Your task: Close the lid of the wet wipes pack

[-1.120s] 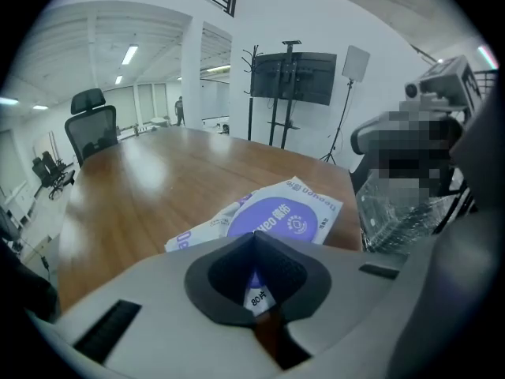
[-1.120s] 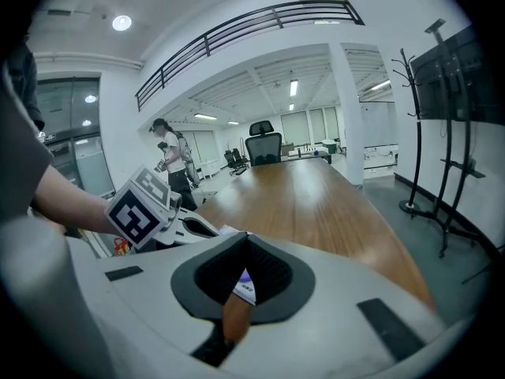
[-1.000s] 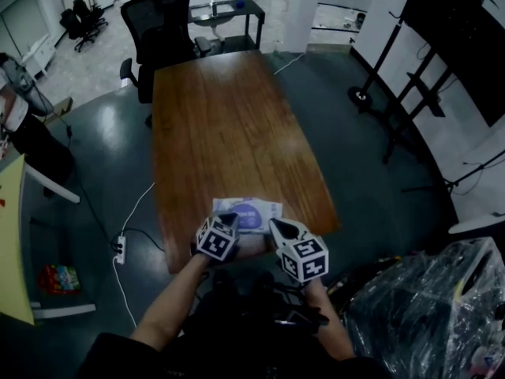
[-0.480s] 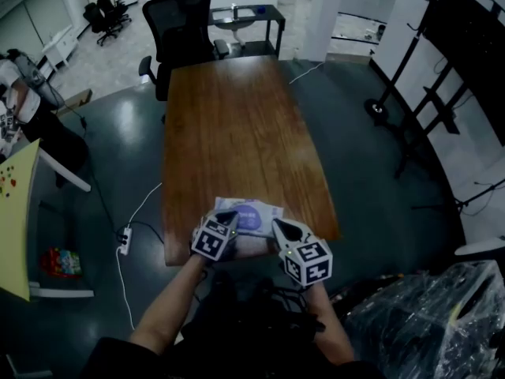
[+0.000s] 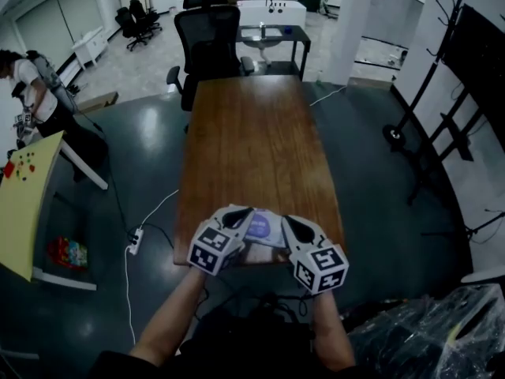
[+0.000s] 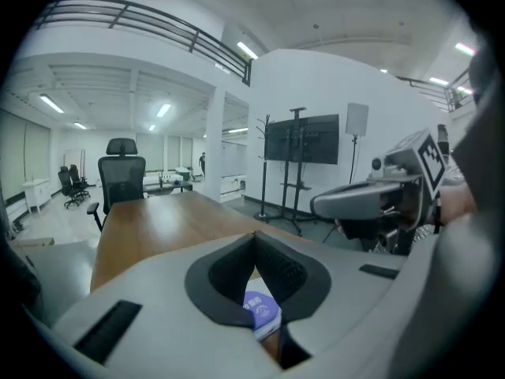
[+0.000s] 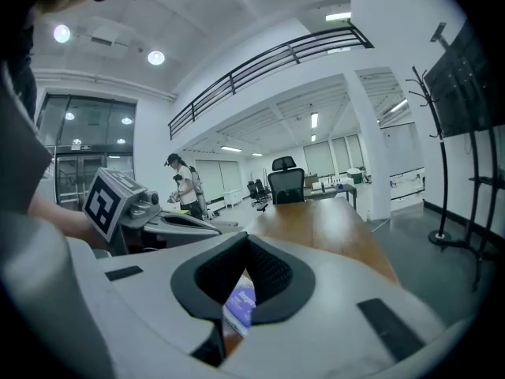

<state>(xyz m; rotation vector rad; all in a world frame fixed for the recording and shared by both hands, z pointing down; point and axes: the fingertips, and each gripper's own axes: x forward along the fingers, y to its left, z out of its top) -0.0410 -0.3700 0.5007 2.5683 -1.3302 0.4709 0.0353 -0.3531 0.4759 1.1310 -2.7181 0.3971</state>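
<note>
Left gripper [image 5: 234,215], jaws pressed together on nothing, hovers above the near end of a wooden table [image 5: 252,133]. Beside it the wet wipes pack [image 5: 264,229] lies flat at the table's near edge, pale with a purple oval panel; whether its lid is down cannot be told. The right gripper [image 5: 293,226], likewise closed and empty, flanks it. The closing press looks not yet made: a tip must come down on the lid.

Tabletop [image 5: 252,133]: varnished wood, satin sheen | wet wipes pack [image 5: 264,229]: glossy plastic film | floor [image 5: 142,156]: smooth, reflective | left gripper [image 6: 254,235]: matt grey plastic
</note>
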